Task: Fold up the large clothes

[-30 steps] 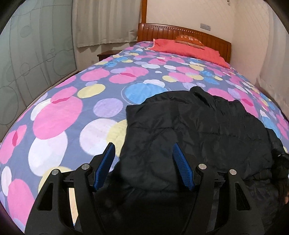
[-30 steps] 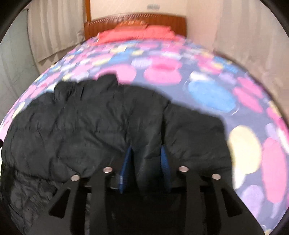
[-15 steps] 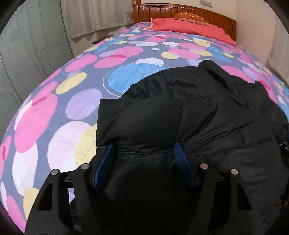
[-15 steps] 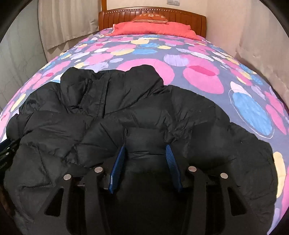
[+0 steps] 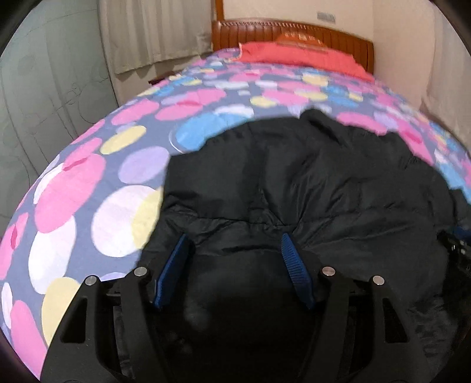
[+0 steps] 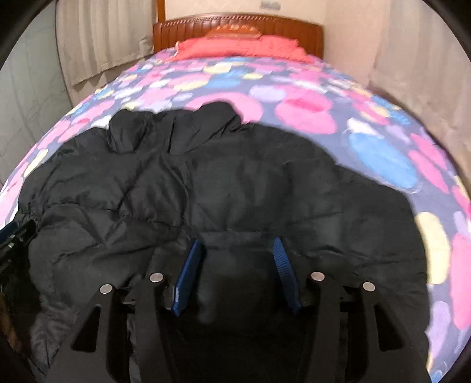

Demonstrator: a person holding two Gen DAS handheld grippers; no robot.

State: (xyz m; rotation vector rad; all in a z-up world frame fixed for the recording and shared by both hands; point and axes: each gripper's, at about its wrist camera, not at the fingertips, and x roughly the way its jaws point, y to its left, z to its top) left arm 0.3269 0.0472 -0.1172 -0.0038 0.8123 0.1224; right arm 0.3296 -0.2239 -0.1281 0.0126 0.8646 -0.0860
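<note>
A black puffer jacket [image 5: 323, 176] lies spread over the near half of the bed; the right wrist view shows it [image 6: 206, 165] with its collar pointing toward the headboard. My left gripper [image 5: 234, 235] sits low over the jacket's near left part. Its jaws stand wide and are closing slightly, with a puffy seam bulging between the blue pads. My right gripper [image 6: 235, 239] is over the near right part. Its jaws are opening, and a gathered fold of the jacket still fills the gap between the pads.
The bedspread [image 5: 88, 191] is grey-blue with pink, yellow and blue circles. A red pillow [image 5: 294, 53] lies by the wooden headboard [image 6: 235, 26]. Curtains hang at the left, and a wall runs close along the right side.
Both grippers moved forward and sank onto the jacket. The right jaws, pinched narrow on a fold before, have spread wider. The left pads, earlier at the jacket's left edge, now straddle it.
</note>
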